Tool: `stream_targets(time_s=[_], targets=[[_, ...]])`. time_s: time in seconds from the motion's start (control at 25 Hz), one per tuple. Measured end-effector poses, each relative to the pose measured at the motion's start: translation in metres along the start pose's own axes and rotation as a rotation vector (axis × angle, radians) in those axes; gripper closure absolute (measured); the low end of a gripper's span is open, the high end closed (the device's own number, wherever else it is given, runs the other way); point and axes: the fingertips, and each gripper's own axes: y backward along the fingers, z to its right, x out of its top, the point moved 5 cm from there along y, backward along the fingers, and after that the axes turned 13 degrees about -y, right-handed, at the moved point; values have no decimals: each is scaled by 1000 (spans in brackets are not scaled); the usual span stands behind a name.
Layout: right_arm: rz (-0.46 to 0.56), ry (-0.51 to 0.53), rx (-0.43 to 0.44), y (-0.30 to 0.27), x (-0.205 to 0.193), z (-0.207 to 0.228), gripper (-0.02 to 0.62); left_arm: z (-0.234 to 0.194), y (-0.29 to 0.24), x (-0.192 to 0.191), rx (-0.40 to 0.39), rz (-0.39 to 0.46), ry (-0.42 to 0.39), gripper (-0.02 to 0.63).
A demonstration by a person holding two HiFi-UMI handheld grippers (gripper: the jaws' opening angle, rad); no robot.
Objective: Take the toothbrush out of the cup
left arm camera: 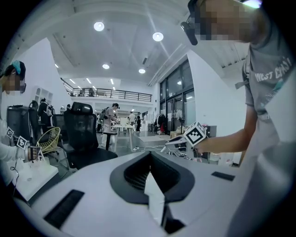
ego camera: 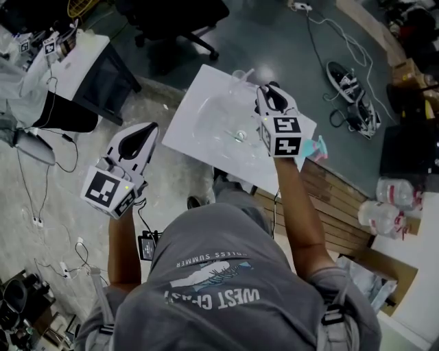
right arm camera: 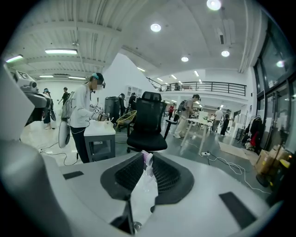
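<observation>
Toothbrush [right arm camera: 147, 163], slim pale plastic, pinched between ribbed black jaws, right gripper [right arm camera: 148, 156]

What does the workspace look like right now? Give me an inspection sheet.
Surface: white sink top with a round basin.
Job's things: toothbrush held in the right gripper; cup not clearly made out.
Clutter: teal and pink item at the top's right edge.
Grippers: left gripper shut and empty, left of the top; right gripper shut on the toothbrush, above the top's right side.
Cables: white cable across the floor; thin cables beside the desk.
Surroundings: office chair, wooden slats.
</observation>
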Motion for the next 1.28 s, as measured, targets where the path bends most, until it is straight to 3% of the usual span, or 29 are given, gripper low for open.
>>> stream_targets(time_s=[0.52, 1.28], targets=[[38, 3, -11, 35, -7, -6, 511, 7, 8, 6, -12, 18, -25, 607], [7, -1, 12, 19, -14, -2, 500, 4, -7, -1, -13, 9, 4, 607]])
